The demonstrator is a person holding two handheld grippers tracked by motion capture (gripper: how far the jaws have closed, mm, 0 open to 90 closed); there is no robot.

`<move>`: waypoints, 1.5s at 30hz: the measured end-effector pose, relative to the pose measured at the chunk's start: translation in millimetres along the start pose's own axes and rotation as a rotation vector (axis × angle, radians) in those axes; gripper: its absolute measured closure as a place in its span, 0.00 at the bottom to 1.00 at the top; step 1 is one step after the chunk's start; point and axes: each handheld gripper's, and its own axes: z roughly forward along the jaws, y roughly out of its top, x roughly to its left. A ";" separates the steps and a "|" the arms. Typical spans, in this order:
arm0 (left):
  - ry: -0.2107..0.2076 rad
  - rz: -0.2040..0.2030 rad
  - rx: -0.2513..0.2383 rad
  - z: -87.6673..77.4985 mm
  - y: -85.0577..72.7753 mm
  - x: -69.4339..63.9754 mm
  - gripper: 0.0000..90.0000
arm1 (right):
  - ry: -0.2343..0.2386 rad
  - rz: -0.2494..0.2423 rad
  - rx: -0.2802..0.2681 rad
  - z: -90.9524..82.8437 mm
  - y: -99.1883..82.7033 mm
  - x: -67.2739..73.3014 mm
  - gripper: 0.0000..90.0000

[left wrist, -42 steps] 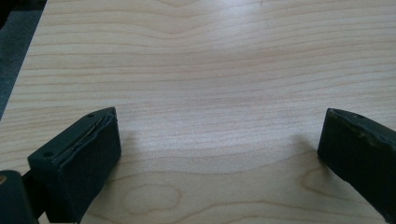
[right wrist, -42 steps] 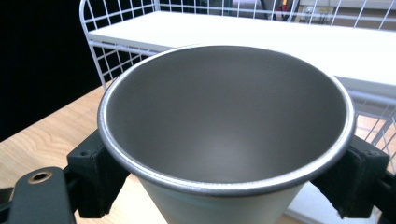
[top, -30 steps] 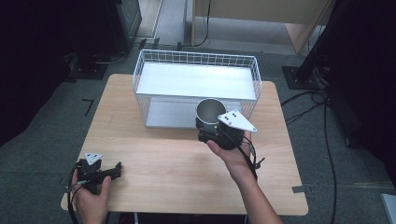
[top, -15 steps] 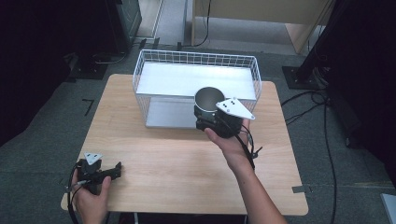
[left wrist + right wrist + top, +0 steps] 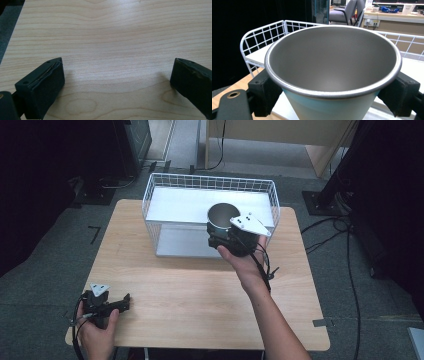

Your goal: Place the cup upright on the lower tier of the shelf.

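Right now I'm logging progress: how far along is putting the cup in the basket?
Done: the right gripper has the metal cup clamped and lifted. In hand: it holds the cup over the white wire basket. Left: lowering and releasing it. The left gripper rests open on the wooden table.

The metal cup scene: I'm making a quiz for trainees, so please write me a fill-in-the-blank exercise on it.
1. The right gripper is shut on the metal ____.
2. The cup is held at a white wire ____.
3. The left gripper, jaws ____, is over the wooden table.

Missing words: cup; basket; open
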 end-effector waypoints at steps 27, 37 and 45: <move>0.000 0.002 0.002 -0.1 0.0 0.2 0.00 | -0.038 0.032 -0.019 46.1 33.6 -9.7 0.16; -0.001 -0.002 0.000 0.0 0.0 -0.1 0.00 | -0.062 0.035 -0.026 72.6 48.4 -14.4 0.16; -0.001 -0.002 0.000 0.0 0.0 -0.1 0.00 | -0.083 0.031 -0.016 89.8 54.1 -20.6 0.16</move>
